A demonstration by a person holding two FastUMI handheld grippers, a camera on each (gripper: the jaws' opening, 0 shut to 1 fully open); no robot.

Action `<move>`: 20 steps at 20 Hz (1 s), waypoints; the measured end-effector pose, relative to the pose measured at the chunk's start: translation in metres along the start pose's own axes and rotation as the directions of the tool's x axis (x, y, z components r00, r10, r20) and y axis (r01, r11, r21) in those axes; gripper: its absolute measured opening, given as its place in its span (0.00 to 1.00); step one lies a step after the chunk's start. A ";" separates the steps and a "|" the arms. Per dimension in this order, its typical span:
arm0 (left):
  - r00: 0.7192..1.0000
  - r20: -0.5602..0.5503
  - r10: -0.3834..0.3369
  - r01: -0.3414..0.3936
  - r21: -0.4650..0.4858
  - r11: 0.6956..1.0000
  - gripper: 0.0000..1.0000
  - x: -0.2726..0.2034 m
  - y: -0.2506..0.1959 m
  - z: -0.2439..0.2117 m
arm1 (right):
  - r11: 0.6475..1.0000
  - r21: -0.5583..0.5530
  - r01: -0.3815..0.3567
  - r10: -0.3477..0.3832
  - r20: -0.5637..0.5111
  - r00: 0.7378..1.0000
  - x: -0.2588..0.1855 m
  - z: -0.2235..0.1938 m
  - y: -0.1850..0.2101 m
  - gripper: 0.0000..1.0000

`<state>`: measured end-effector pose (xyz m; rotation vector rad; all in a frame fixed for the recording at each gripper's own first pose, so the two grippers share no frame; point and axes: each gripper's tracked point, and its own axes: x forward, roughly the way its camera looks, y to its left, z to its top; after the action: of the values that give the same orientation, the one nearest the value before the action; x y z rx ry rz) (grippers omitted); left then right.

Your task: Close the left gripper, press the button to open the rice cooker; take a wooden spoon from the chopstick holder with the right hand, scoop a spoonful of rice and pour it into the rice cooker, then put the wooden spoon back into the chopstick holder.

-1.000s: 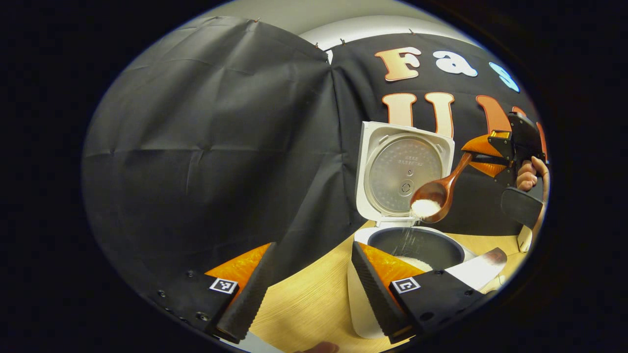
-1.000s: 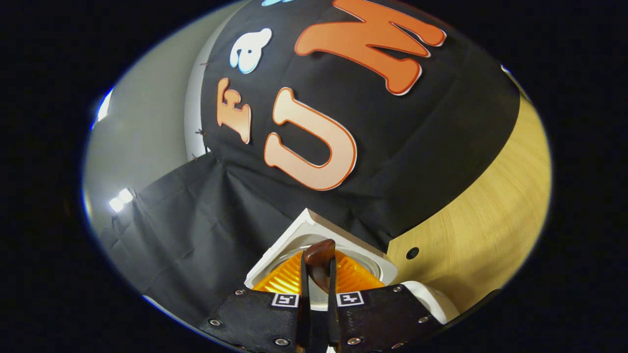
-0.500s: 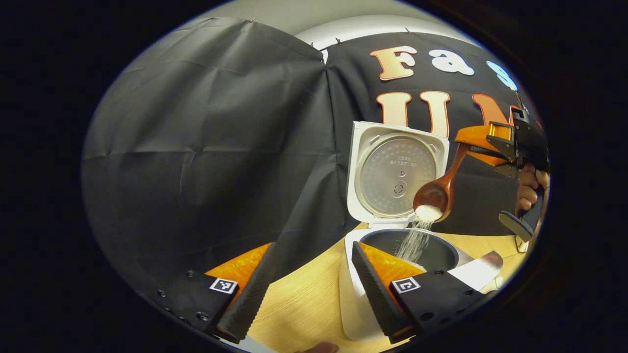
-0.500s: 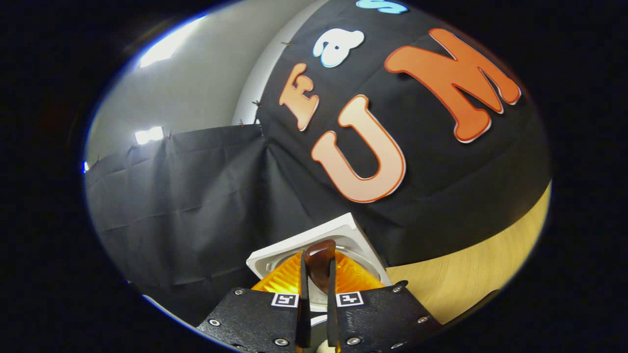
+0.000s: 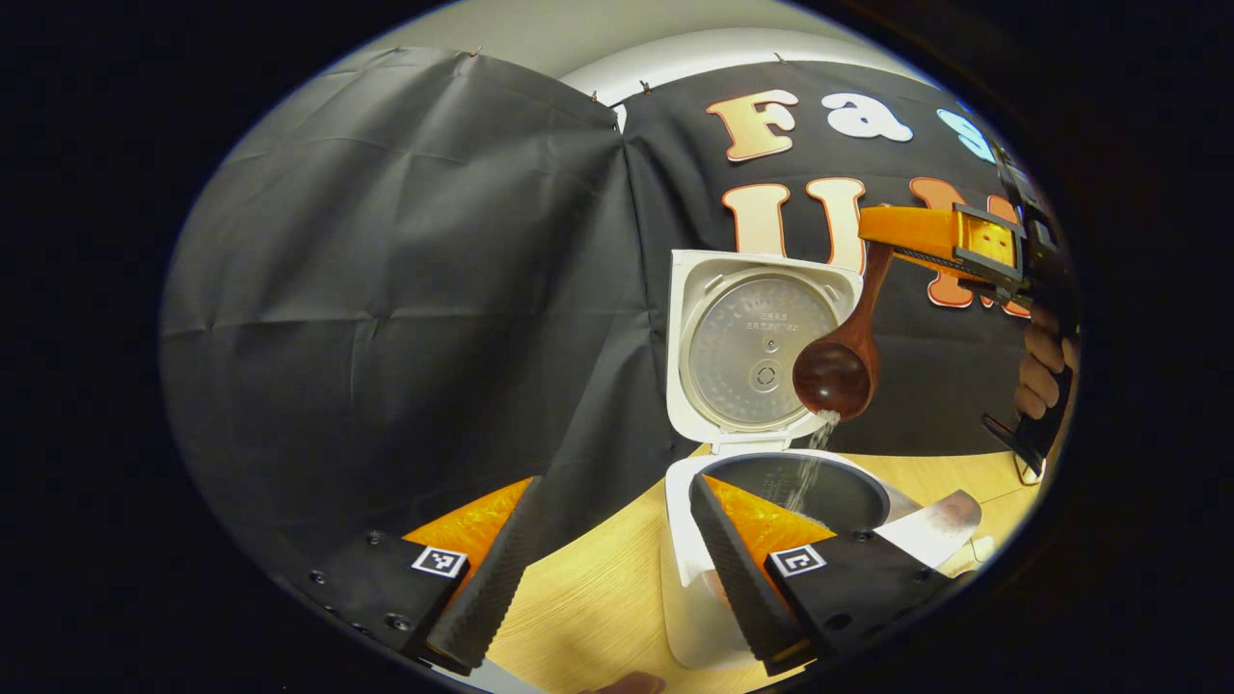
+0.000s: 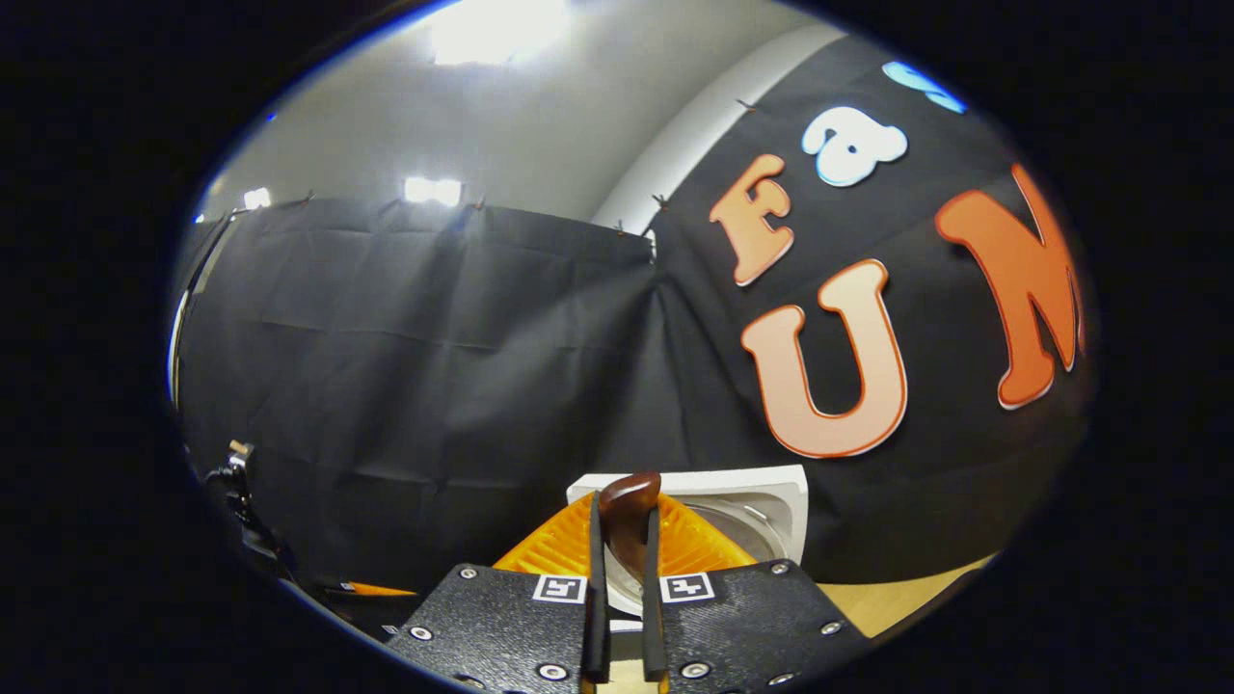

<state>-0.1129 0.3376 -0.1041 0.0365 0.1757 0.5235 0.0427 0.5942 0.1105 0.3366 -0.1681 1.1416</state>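
Observation:
The white rice cooker (image 5: 694, 569) stands on the wooden table with its lid (image 5: 757, 349) upright and open, and the dark inner pot (image 5: 839, 487) shows. Above the pot the wooden spoon (image 5: 837, 371) hangs bowl-down, steeply tipped. A thin stream of rice (image 5: 810, 461) falls from it into the pot. My right gripper (image 5: 892, 231) is shut on the spoon's handle, with a hand (image 5: 1039, 371) behind it. In the right gripper view the handle end (image 6: 629, 493) sticks up between the shut fingers of my right gripper (image 6: 622, 516), over the lid's top edge (image 6: 771, 482). My left gripper (image 5: 609, 492) is open and holds nothing, in front of the cooker and to its left.
A white packet (image 5: 930, 525) lies on the table (image 5: 598, 598) just right of the cooker. Black cloth walls close the back and left. A small black fitting (image 6: 236, 467) shows at the far left of the right gripper view.
My right gripper has risen and rolled, tipping the spoon from nearly level to steeply bowl-down. Most of the rice has run out into the pot. The left gripper has barely moved.

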 end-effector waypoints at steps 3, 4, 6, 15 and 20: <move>1.000 0.016 0.001 -0.001 0.012 1.000 0.98 -0.005 -0.001 0.006 | 0.997 -0.069 -0.036 0.037 0.015 0.999 -0.008 0.005 0.019 0.13; 1.000 0.024 0.002 -0.002 0.016 1.000 0.98 -0.006 -0.003 0.008 | 0.997 -0.077 -0.030 0.032 0.019 0.999 -0.011 0.007 0.019 0.13; 0.999 0.038 -0.005 0.004 0.014 1.000 0.98 -0.012 -0.005 0.012 | 0.997 -0.077 -0.017 0.019 0.026 0.999 -0.021 0.015 0.019 0.13; 0.996 0.061 -0.067 0.066 0.029 0.997 0.98 -0.030 -0.042 0.023 | 0.992 -0.010 0.129 -0.129 -0.008 0.992 -0.104 0.036 -0.035 0.13; 0.990 0.069 -0.119 0.116 0.050 0.992 0.98 -0.044 -0.074 0.025 | 0.971 -0.016 0.237 -0.237 -0.034 0.971 -0.161 0.046 -0.069 0.13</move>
<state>-0.1096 0.2513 -0.0780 0.0887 0.1183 0.4002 0.0415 0.4143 0.0934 0.3162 -0.0995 0.9089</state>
